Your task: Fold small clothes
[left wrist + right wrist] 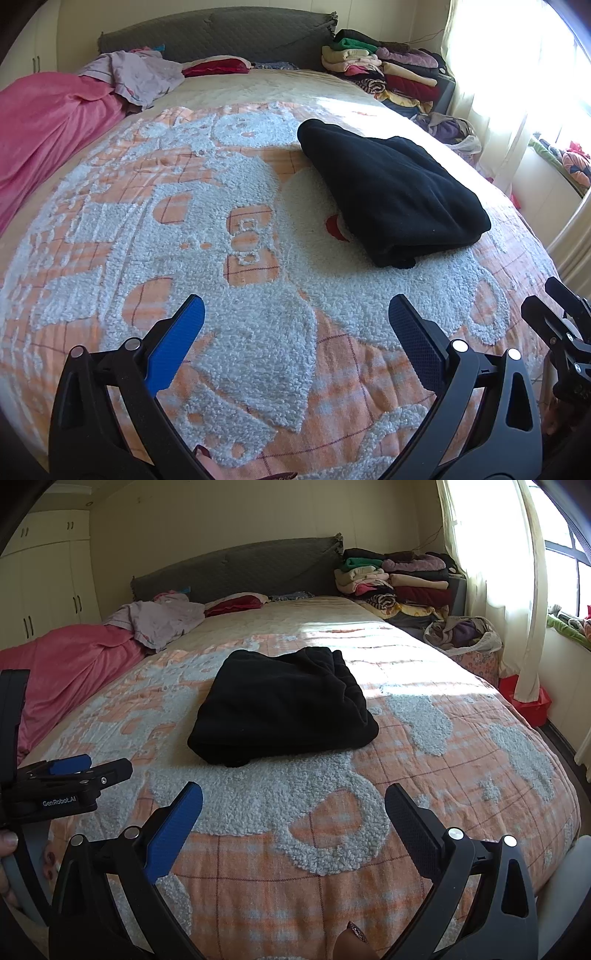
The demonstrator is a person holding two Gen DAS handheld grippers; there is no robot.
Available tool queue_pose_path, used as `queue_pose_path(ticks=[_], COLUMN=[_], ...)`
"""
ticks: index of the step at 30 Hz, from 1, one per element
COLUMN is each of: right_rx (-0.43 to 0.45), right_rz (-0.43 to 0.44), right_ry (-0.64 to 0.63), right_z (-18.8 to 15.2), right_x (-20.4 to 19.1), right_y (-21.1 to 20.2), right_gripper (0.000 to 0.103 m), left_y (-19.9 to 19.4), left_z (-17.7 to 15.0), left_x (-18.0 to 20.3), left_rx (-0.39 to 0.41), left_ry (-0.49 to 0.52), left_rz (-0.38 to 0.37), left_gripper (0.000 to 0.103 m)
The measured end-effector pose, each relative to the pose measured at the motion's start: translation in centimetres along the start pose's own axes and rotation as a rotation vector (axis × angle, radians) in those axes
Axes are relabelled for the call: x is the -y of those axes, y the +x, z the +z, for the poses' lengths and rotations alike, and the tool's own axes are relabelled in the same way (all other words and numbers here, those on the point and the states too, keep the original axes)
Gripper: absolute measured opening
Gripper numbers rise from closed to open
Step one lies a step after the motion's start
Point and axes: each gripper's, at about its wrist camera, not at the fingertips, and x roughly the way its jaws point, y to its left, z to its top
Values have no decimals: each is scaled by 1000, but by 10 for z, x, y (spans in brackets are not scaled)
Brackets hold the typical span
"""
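Both claws spread wide, nothing held. My left claw hovers over the near edge of the bed; my right claw does the same, with the left one visible at the left margin of the right wrist view.

Black fleece garment lies already folded into a thick bundle on the orange-and-white bedspread, about mid-bed, toward the window-side edge, well apart from both claws. In my judgement this piece is finished, or wants only one last tidy-up.

Risks from here:
- Bundle is thick and soft. Pinching only the top layer would peel the fold open; cause is the loose layered edge facing me.
- Nubby bedspread pile could catch a claw tip going under the bundle and drag the cover along with it.
- Strong sun from the window washes out the far side; the black cloth shows almost no fold lines, so I could misjudge an edge.
- Next garment must come from the heaps; the pink blanket and lilac crumpled garment at the far left corner are tangled, and pulling one may bring both.

Containers: a bag or basket on the floor beside the bed's window side, holding purple and beige cloth; exact kind unclear. A red box under the curtain; contents not visible. Folded clothes stack by the headboard sits in no container I can make out.
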Motion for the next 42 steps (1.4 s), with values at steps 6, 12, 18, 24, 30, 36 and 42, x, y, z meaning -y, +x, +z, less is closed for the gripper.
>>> queue_pose_path(ticks=[6, 12, 18, 24, 30, 36, 42], right_rx=[2, 1, 2, 0, 1, -1, -4], right_rz=[-2, -2, -3, -3, -3, -4, -11], right_ry=[-1, -1, 1, 0, -2, -3, -1], right_z=[0, 0, 0, -1, -1, -1, -2], right_x=[0, 0, 0, -1, -2, -2, -2], right_y=[0, 0, 0, 0, -1, -1, -2], right_gripper=[98, 98, 98, 98, 98, 98, 98], left_y=[-2, -3, -4, -5, -4, -4, -5], left_z=[0, 1, 0, 1, 1, 1, 1], left_x=[0, 0, 1, 1, 1, 1, 1], left_rx=[3, 4, 9, 9, 7, 6, 7], left_ry=[0, 1, 2, 0, -2, 0, -4], left_rz=[7, 8, 7, 14, 19, 21, 30], left_gripper=[94, 94, 94, 94, 94, 94, 94])
